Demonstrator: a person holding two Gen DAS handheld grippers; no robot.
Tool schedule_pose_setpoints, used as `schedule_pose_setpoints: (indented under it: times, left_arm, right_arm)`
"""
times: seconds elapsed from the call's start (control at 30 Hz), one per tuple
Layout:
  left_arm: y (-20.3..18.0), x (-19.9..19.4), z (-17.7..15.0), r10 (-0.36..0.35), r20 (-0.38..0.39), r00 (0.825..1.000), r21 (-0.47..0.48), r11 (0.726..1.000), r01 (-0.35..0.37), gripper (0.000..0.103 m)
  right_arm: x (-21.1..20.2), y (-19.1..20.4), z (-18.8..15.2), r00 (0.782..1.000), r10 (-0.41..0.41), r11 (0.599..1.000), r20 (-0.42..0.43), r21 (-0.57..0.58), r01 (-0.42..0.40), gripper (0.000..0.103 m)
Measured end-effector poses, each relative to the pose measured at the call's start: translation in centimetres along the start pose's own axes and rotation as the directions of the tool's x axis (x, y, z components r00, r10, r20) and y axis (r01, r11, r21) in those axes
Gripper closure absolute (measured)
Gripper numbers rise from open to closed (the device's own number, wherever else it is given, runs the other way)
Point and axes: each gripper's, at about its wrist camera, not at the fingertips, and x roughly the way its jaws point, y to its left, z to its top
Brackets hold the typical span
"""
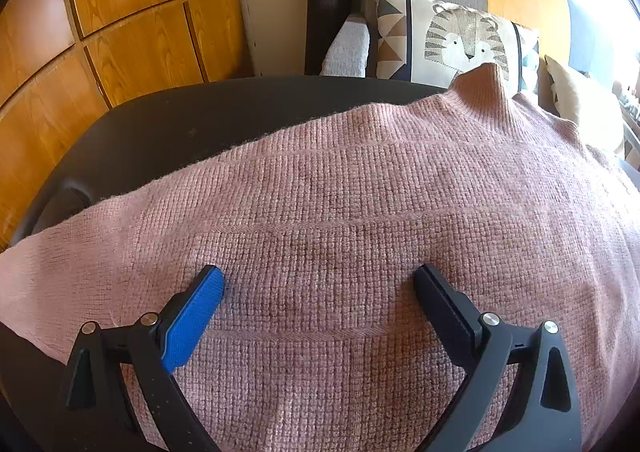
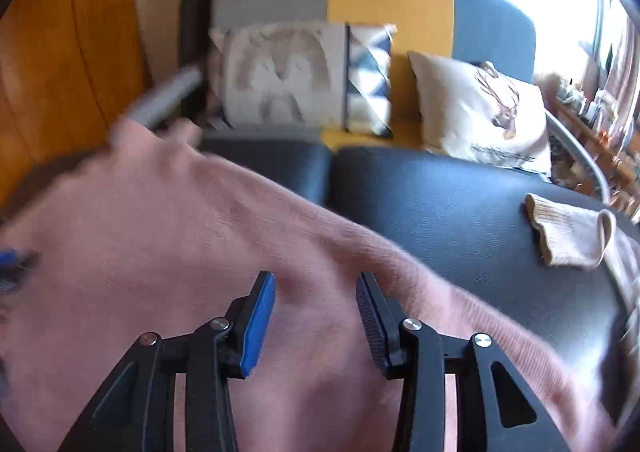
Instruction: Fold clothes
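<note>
Pink knit sweater (image 1: 360, 232) lies spread flat across the dark table (image 1: 180, 124), collar toward the far edge. Left gripper (image 1: 320, 284) and right gripper (image 2: 316, 288) hover over it, fingers apart (holding nothing). Judged step: pre-fold; next, grasp an edge.

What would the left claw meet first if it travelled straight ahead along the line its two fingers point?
Probably the pink knitted sweater spread on the dark table: the open left claw points across it at a low angle. Depth is unclear, so it could skim over towards the tiger-print cushion.
</note>
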Motion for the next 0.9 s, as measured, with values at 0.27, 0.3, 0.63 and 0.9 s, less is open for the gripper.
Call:
schedule_pose_setpoints:
  times: [0.27, 0.3, 0.63, 0.9]
  left_arm:
    - [0.1, 0.5, 0.1, -0.001, 0.0, 1.0, -0.001, 1.0, 0.001, 0.005]
    - [0.1, 0.5, 0.1, -0.001, 0.0, 1.0, -0.001, 1.0, 0.001, 0.005]
    - [0.1, 0.7, 0.2, -0.005, 0.001, 1.0, -0.004, 1.0, 0.005, 0.004]
    - [0.3, -1.8, -0.3, -0.017, -0.061, 0.998, 0.008, 1.0, 0.018, 0.006]
  right_arm:
    - [-3.9, 5.0, -2.9, 0.995, 0.095, 0.994, 0.014, -0.058, -0.094, 0.06]
    - [-4.1, 5.1, -3.2, 0.995, 0.101, 0.994, 0.024, -0.056, -0.099, 0.06]
    - [-3.4, 1.5, -4.1, 0.994, 0.081, 0.995, 0.075, 0.057, -0.085, 0.056]
    - [-2.9, -0.7, -3.6, 0.978, 0.2, 0.966, 0.06, 0.154, -0.207, 0.048]
